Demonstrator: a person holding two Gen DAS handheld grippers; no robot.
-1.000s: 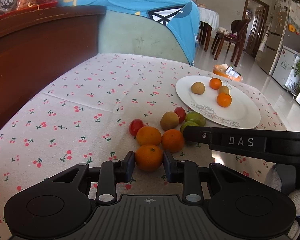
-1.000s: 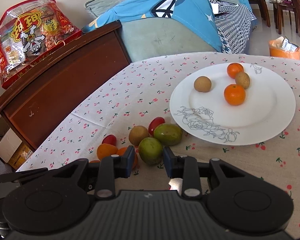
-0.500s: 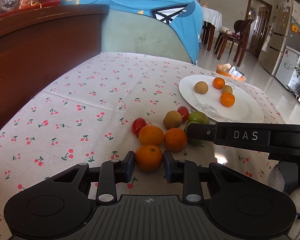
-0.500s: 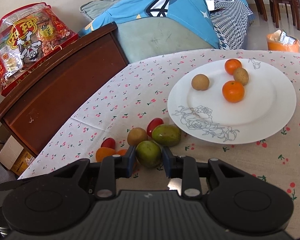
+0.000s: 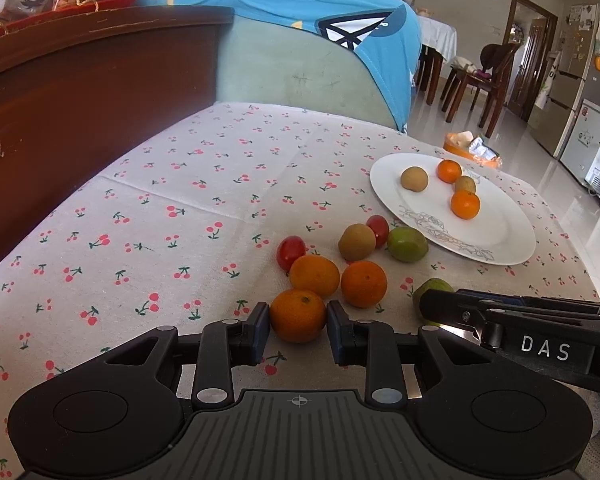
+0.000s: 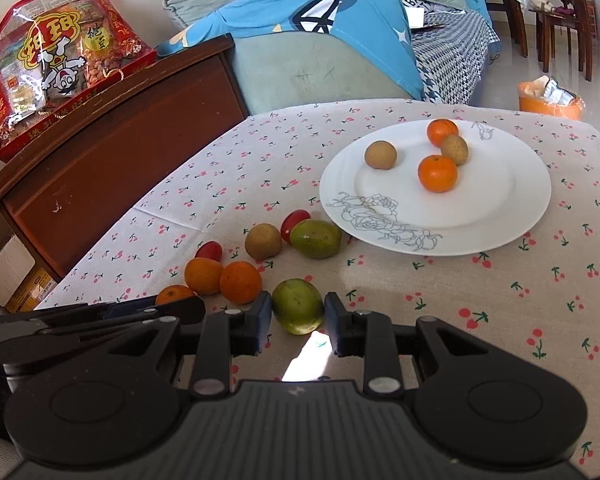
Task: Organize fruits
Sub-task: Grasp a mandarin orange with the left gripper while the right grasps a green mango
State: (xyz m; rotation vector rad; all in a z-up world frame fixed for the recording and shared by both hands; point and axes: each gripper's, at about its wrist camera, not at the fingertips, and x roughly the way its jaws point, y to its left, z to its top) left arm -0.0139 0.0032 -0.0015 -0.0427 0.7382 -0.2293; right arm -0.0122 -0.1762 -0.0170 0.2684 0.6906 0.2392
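My left gripper (image 5: pixel 298 326) is shut on an orange (image 5: pixel 297 315), lifted just off the cherry-print cloth. My right gripper (image 6: pixel 298 318) is shut on a green fruit (image 6: pixel 298 310) and holds it above the cloth. Two oranges (image 5: pixel 314 274), two red tomatoes (image 5: pixel 291 251), a brown kiwi (image 5: pixel 356 241) and another green fruit (image 5: pixel 407 244) lie loose on the cloth beyond the grippers. A white plate (image 6: pixel 500 208) at the right holds two oranges (image 6: pixel 437 173) and two brown fruits (image 6: pixel 380 154).
A dark wooden cabinet (image 6: pixel 112 152) with a red snack bag (image 6: pixel 56 64) stands left of the table. A sofa with a blue cover (image 5: pixel 308 56) lies behind. An orange bin (image 6: pixel 548 98) sits on the floor at the right.
Both grippers have risen and pulled back with their fruits. The green fruit has come away from the pile in the right gripper; the orange stays gripped in the left.
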